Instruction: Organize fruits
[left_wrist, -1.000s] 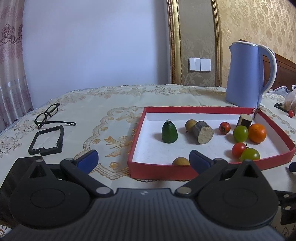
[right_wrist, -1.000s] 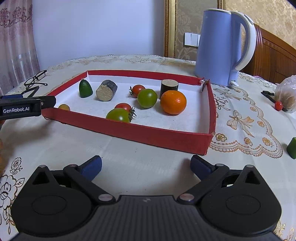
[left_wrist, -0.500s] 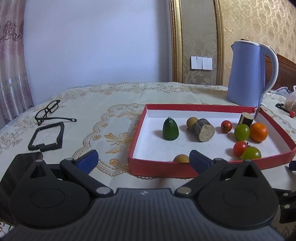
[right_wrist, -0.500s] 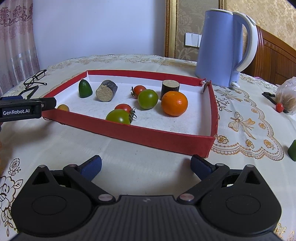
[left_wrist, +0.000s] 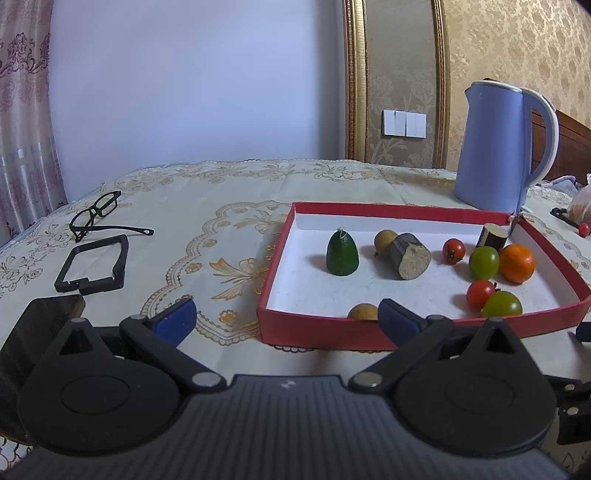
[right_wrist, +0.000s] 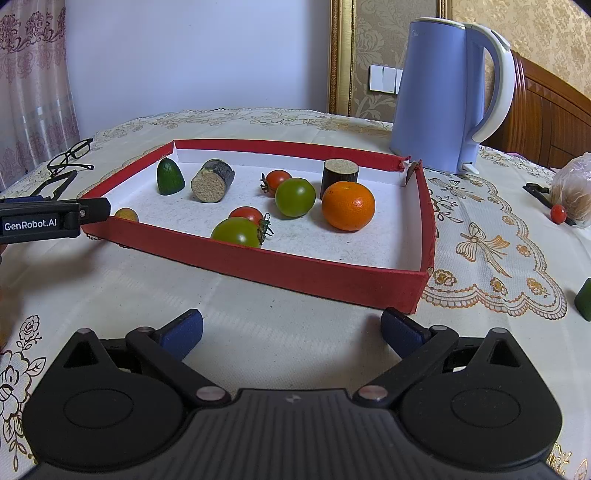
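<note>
Bare cloth fronts the red tray (right_wrist: 332, 275); the kettle (right_wrist: 439, 103) seemingly blocks its far corner.

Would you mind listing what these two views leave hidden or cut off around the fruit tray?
- Yellow fruit, left wrist view: lower part hidden behind the red tray front wall.
- Green item, right wrist view: cut off by the right edge; identity unclear.
- Bag, right wrist view: contents too blurred to tell.
- Dark slab, left wrist view: partly covered by the left gripper.

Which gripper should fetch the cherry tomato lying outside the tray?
Right. The cherry tomato lies on the cloth right of the tray, on the open right gripper's side; the left gripper faces the tray's opposite end.
</note>
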